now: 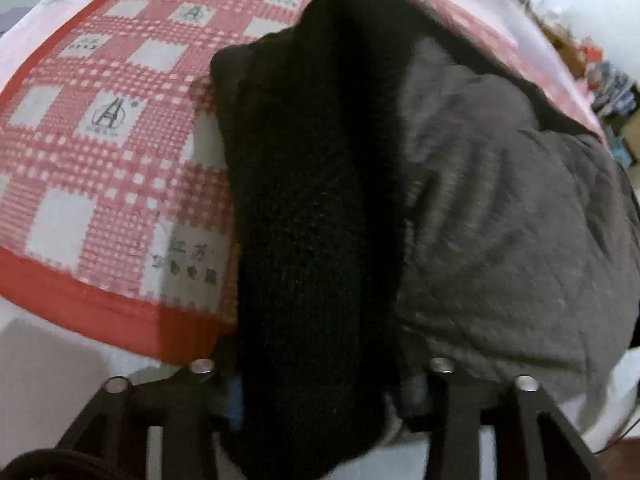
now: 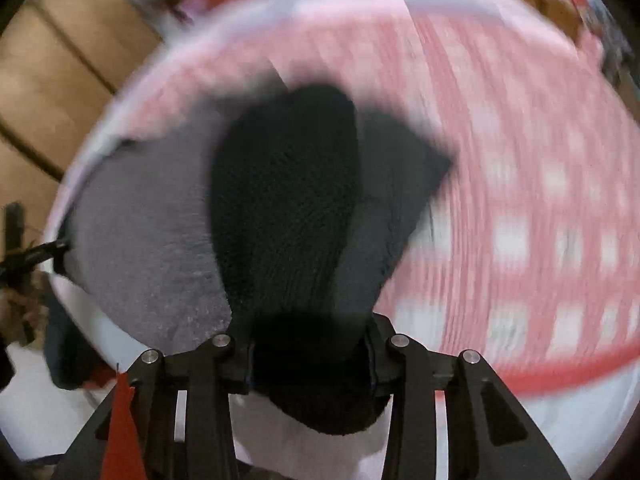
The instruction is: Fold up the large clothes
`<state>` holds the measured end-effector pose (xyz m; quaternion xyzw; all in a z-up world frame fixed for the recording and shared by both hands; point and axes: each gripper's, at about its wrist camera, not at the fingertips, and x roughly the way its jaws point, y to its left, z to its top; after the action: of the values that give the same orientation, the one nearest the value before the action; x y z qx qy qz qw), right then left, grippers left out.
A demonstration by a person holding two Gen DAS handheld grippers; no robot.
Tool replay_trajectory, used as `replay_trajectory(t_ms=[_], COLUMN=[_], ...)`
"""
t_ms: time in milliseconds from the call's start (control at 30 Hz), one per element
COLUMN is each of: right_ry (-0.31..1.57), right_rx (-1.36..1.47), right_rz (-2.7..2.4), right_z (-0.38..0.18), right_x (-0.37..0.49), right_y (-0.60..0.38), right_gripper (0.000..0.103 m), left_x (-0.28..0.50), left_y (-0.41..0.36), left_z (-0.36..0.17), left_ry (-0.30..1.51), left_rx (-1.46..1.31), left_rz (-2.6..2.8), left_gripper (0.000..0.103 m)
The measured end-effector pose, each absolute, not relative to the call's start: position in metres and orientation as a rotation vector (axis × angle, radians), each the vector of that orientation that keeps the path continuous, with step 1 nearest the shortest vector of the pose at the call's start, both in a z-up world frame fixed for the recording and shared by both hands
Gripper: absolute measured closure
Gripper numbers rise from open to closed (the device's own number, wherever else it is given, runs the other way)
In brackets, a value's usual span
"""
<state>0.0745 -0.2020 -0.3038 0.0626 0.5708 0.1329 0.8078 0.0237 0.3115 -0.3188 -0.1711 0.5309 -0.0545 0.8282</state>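
Gripping thick black knit, the left gripper point(image 1: 320, 392) and right gripper point(image 2: 312, 360) clamp a soft, heavy, floppy garment point(image 1: 500, 220); hem edges at 6 o'clock look the likeliest hold.

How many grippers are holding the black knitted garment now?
2. The left gripper clamps the black knitted garment at its near edge; the right gripper clamps another edge.

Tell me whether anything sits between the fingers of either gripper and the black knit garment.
Nothing visible does. The black knit garment already runs between the left gripper fingers, and it also fills the gap of the right gripper. Its grey fleece lining lies beside, over the red checked blanket.
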Motion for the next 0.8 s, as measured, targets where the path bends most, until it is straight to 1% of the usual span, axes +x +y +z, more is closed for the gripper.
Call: replay_trajectory(t_ms=[67,100,133,167,200,233,267,300,333,467,600,700,800], right_ry=[1.215,1.205,1.196,1.194,1.2,1.217,1.228,1.234,1.235,1.193,1.091,1.01,1.013], right_rx=[0.201,0.202,0.19,0.181,0.187,0.212,0.232,0.24,0.238,0.081,-0.011,-0.08,-0.152], right_rz=[0.256,0.253,0.257,0.261,0.262,0.258,0.247,0.235,0.232,0.216,0.153,0.204,0.319], right_z=[-0.316,-0.314,-0.311,-0.31,-0.31,-0.31,-0.308,-0.306,-0.303,-0.276,-0.237,-0.218,-0.226], right_x=[0.07,0.069,0.068,0.068,0.069,0.069,0.071,0.07,0.068,0.065,0.058,0.062,0.074], right_y=[-0.21,-0.209,-0.208,-0.208,-0.211,-0.216,-0.217,-0.221,-0.221,-0.216,-0.215,-0.198,-0.162], right_gripper=[0.057,0.056,0.055,0.053,0.048,0.045,0.037,0.034,0.034,0.032,0.032,0.032,0.032], left_x=[0.027,0.026,0.025,0.023,0.021,0.019,0.017,0.015,0.011,-0.006,-0.013,0.002,0.02], left_y=[0.312,0.313,0.318,0.325,0.331,0.338,0.342,0.343,0.342,0.337,0.321,0.264,0.21], left_z=[-0.317,-0.317,-0.319,-0.321,-0.322,-0.321,-0.318,-0.312,-0.304,-0.268,-0.232,-0.217,-0.231], left_ry=[1.097,1.089,1.086,1.093,1.1,1.111,1.117,1.119,1.113,1.052,0.979,0.938,0.97], left_rx=[-0.366,-0.36,-0.362,-0.38,-0.399,-0.426,-0.443,-0.437,-0.408,-0.298,-0.281,-0.221,-0.169], left_rz=[-0.103,-0.1,-0.095,-0.083,-0.07,-0.055,-0.047,-0.038,-0.022,0.069,0.108,-0.035,-0.143], left_gripper=[0.04,0.034,0.023,0.018,0.01,0.008,0.008,0.008,0.008,0.008,0.009,0.009,0.009])
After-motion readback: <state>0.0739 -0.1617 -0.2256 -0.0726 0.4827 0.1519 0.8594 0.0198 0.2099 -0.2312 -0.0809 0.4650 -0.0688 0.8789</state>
